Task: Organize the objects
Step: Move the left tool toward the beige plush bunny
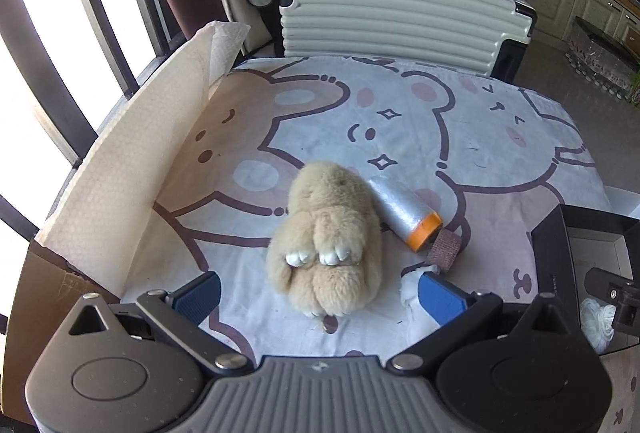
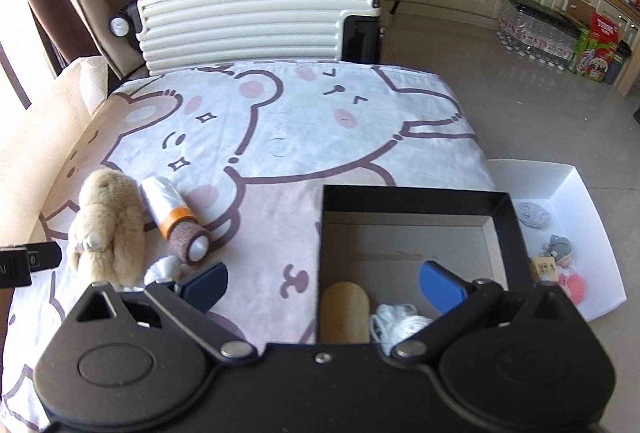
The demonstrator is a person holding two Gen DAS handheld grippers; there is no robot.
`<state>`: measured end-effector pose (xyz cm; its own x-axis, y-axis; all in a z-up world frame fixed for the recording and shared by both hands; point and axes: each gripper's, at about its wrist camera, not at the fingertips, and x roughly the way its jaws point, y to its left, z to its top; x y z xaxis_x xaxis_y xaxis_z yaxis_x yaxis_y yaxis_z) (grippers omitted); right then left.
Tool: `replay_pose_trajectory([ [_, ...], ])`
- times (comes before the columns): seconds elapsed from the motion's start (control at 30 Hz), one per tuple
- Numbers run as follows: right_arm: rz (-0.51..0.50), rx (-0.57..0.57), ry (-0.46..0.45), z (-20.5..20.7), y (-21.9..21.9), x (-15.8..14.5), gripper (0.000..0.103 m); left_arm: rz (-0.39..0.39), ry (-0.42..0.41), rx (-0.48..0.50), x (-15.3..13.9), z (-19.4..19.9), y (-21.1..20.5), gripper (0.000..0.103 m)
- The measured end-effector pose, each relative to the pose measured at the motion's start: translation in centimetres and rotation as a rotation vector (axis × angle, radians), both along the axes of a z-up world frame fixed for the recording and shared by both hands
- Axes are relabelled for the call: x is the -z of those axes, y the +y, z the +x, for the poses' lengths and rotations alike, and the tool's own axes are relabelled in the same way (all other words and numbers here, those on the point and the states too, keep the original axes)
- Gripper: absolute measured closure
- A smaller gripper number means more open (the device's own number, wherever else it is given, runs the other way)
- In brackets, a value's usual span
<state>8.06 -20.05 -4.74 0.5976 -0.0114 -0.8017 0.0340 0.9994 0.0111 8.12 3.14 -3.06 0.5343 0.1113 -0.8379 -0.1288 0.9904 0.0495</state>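
A tan plush rabbit (image 1: pixel 326 237) (image 2: pixel 107 223) lies on the cartoon-print cloth (image 1: pixel 400 121), just ahead of my open left gripper (image 1: pixel 320 293), between its blue pads without touching them. Beside it lie a clear roll with an orange end (image 1: pixel 404 211) (image 2: pixel 166 203), a brown bandage roll (image 1: pixel 444 249) (image 2: pixel 192 245) and a white fluffy bit (image 1: pixel 410 287) (image 2: pixel 160 267). My right gripper (image 2: pixel 324 283) hangs open over the black box (image 2: pixel 508 229), which holds a wooden piece (image 2: pixel 345 311) and white string (image 2: pixel 398 325).
A white tray (image 2: pixel 580 193) at the right holds a grey stone-like lump, a small grey toy and a pink item. A paper sheet (image 1: pixel 132 161) stands along the table's left edge. A ribbed white suitcase (image 1: pixel 400 17) stands behind the table, with cabinets and packed bottles farther off.
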Motion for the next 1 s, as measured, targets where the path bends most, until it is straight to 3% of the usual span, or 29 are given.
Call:
replay_pose_trajectory([
  [0.53, 0.024, -0.042, -0.064, 0.6, 3.2, -0.9, 0.000, -0.023, -0.052, -0.045, -0.2, -0.1, 2.9, 0.000],
  [0.87, 0.015, -0.089, -0.028, 1.4, 4.4, -0.7, 0.000, -0.034, -0.070, -0.040, -0.1, 0.7, 2.4, 0.000],
  [1.0, 0.031, -0.117, 0.003, 1.9, 5.1, -0.8, 0.000, -0.075, -0.073, -0.065, -0.8, 1.2, 3.0, 0.000],
])
